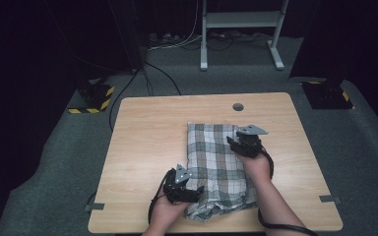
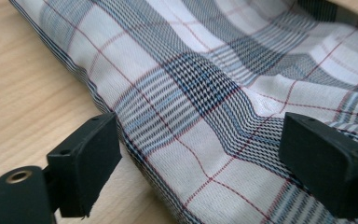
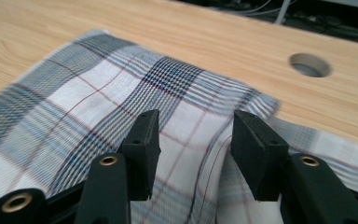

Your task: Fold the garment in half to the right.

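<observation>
The plaid cloth (image 1: 216, 167) lies folded on the bench (image 1: 142, 147), slightly right of centre, its near end bunched at the front edge. My left gripper (image 1: 189, 191) sits at the cloth's near left edge, jaws released, straddling that edge without pressing it. My right gripper (image 1: 241, 140) rests over the far right corner, jaws parted, fabric between them but not gripped. I judge one fold complete and let go. The next move calls for regrasping an edge squarely before folding again.
</observation>
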Tool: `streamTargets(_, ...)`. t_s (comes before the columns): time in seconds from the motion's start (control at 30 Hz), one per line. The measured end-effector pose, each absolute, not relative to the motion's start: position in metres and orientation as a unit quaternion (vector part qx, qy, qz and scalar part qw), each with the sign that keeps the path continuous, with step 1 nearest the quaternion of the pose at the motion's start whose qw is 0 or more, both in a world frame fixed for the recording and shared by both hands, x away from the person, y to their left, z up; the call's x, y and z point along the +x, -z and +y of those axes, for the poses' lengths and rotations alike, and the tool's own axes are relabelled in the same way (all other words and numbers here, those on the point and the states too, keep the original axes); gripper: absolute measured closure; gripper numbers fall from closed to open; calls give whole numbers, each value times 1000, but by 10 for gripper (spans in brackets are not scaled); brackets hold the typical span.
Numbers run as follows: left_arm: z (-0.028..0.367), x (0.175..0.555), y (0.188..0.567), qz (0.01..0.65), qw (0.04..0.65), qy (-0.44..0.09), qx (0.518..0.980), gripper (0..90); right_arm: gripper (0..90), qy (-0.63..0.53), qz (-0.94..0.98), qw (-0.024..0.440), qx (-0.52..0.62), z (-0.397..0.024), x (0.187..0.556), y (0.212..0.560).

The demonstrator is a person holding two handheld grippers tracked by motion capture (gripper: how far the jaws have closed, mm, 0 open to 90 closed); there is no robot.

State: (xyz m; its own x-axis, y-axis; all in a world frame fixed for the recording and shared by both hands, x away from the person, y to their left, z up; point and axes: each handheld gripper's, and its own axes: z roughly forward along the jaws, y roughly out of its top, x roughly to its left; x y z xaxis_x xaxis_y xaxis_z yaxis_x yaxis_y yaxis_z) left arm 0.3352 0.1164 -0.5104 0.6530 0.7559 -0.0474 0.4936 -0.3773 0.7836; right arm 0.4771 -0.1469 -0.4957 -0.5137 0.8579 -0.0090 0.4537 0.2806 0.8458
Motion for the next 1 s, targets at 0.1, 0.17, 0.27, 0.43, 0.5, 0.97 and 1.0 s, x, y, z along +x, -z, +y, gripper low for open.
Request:
streamTargets(0.1, 126, 334, 507, 385, 416, -162, 808, 113, 508, -386, 786, 221, 430, -134, 496, 512)
streamTargets(0.17, 133, 334, 506, 388, 426, -159, 802, 108, 513, -352, 798, 210, 442, -133, 506, 526)
streamTargets(0.27, 144, 332, 504, 393, 432, -163, 795, 104, 510, -359, 786, 200, 462, -141, 512, 531)
streamTargets(0.43, 161, 334, 502, 404, 435, -168, 787, 97, 446, -376, 779, 200, 461, -151, 506, 517)
streamTargets(0.5, 167, 334, 502, 406, 435, -170, 785, 94, 380, -389, 771, 200, 463, -158, 501, 508)
streamTargets(0.97, 208, 338, 513, 430, 424, -173, 778, 63, 59, -427, 761, 200, 446, -203, 449, 498)
streamTargets(1.0, 212, 338, 515, 434, 421, -173, 778, 63, 53, -427, 761, 201, 445, -206, 444, 499)
